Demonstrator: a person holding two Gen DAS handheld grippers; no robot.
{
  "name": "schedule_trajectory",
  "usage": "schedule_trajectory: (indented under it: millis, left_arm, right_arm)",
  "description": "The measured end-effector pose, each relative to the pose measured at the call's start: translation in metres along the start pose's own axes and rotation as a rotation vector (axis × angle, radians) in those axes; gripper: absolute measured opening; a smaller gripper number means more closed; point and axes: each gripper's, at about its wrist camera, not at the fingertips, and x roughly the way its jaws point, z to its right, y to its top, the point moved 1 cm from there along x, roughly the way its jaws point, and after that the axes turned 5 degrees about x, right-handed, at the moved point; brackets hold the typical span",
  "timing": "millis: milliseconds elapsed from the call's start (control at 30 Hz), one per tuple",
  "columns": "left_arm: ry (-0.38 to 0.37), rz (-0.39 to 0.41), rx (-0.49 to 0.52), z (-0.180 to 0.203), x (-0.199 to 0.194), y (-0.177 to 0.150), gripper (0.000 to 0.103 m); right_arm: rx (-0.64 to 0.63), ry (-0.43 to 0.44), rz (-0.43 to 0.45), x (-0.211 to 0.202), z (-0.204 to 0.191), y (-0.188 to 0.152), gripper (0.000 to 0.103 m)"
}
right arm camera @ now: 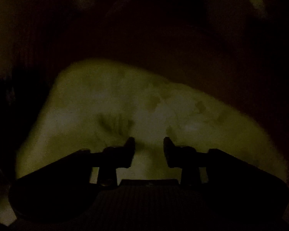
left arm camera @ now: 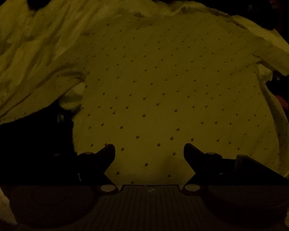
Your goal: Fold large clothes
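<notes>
No readable text, labels, numbers or signs, frames very dark

Very dark in both views. Left gripper (left arm camera: 149, 150) points steeply down over the pale dotted garment (left arm camera: 163, 77), jaws spread wide, nothing between the fingers (left arm camera: 107, 152), tips above the cloth's near part. Right gripper (right arm camera: 148, 144) angled down over a bunched part of the same garment (right arm camera: 144, 100), jaws partly apart, cloth visible through the gap, no grip evident. Contact with the fabric can't be told. View blurred.
</notes>
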Motion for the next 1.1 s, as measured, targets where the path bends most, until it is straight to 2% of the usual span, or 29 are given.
schedule_trajectory:
  millis: [33,100,200,300,367,467,500,533,633,733,833,867,933,1033,1100]
  left_arm:
    - [-0.003,0.001,0.005,0.003,0.000,0.002,0.103]
    - [-0.006,0.001,0.019,0.010,0.000,0.005,0.103]
    - [-0.012,0.006,0.048,0.017,-0.002,0.005,0.103]
    - [0.000,0.009,0.084,0.021,-0.005,0.001,0.103]
    - [0.011,0.001,0.095,0.019,-0.005,-0.003,0.103]
    - [0.016,-0.017,0.081,0.013,-0.003,-0.011,0.103]
    - [0.016,-0.024,0.070,0.010,-0.001,-0.013,0.103]
    - [0.016,-0.030,0.062,0.008,0.000,-0.014,0.103]
    - [0.017,-0.028,0.050,0.005,-0.001,-0.014,0.103]
    - [0.012,-0.010,0.032,0.004,-0.002,-0.011,0.103]
    - [-0.001,-0.008,0.018,0.004,0.000,-0.009,0.103]
    - [-0.005,-0.012,0.017,0.004,0.002,-0.009,0.103]
    - [-0.009,-0.015,0.018,0.005,0.005,-0.011,0.103]
    - [-0.020,-0.016,0.006,0.002,0.007,-0.014,0.103]
    - [-0.024,-0.017,-0.010,-0.002,0.008,-0.016,0.103]
  right_arm:
    - [0.110,0.053,-0.007,0.002,0.007,0.003,0.055]
    - [0.276,0.107,-0.085,0.021,0.014,0.003,0.054]
    - [0.386,0.047,-0.155,0.043,0.016,-0.011,0.052]
    - [0.554,0.151,-0.109,0.052,0.020,-0.025,0.052]
    - [0.640,0.173,-0.092,0.058,0.023,-0.028,0.050]
    - [0.763,0.227,-0.093,0.066,0.025,-0.028,0.033]
    - [0.778,0.245,-0.105,0.070,0.025,-0.028,0.019]
    - [0.777,0.251,-0.112,0.071,0.023,-0.027,0.012]
    - [0.686,0.239,-0.037,0.058,0.011,-0.018,0.009]
    - [0.558,0.291,0.074,0.045,-0.005,0.003,0.007]
    - [0.515,0.313,0.148,0.031,-0.013,0.013,0.006]
    - [0.509,0.295,0.141,0.034,-0.016,0.015,0.006]
    - [0.478,0.196,0.098,0.040,-0.021,0.016,0.006]
    - [0.428,0.213,0.098,0.043,-0.041,0.011,0.006]
    - [0.342,0.192,0.088,0.043,-0.055,0.006,0.006]
